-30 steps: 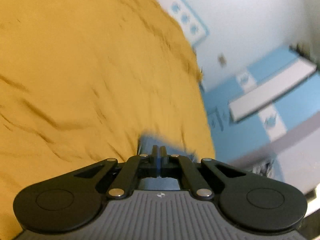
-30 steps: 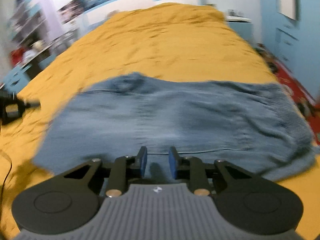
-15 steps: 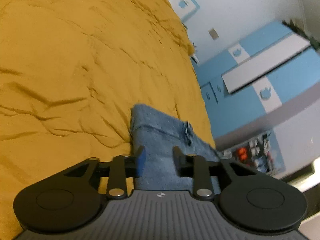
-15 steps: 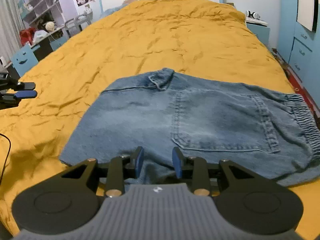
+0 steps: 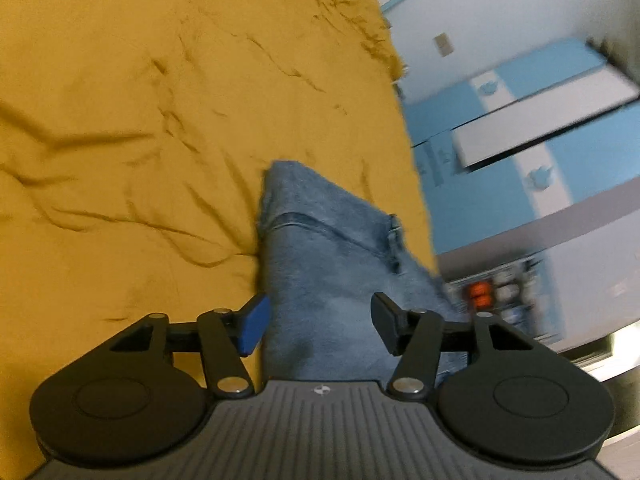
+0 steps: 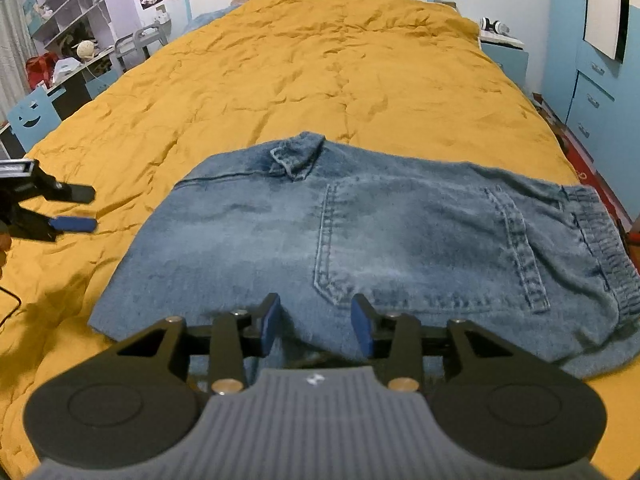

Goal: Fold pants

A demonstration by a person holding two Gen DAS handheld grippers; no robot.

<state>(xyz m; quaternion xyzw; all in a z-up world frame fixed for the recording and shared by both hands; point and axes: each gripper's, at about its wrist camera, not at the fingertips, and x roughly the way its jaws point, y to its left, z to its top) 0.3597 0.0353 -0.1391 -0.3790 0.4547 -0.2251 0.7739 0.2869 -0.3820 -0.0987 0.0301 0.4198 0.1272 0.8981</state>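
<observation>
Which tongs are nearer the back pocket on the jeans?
Right. The right tongs hover open just below the back pocket; the left tongs, also open, sit off the jeans' far edge over the bedspread.

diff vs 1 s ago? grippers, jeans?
The left gripper, shut on a fold of the jeans a second ago, has let go; its jaws have just been opening and stand wide, nothing pinched. The right gripper has been opening too, over the near hem. The jeans lie folded and flat on the yellow bedspread, unmoved over the last half second.
</observation>
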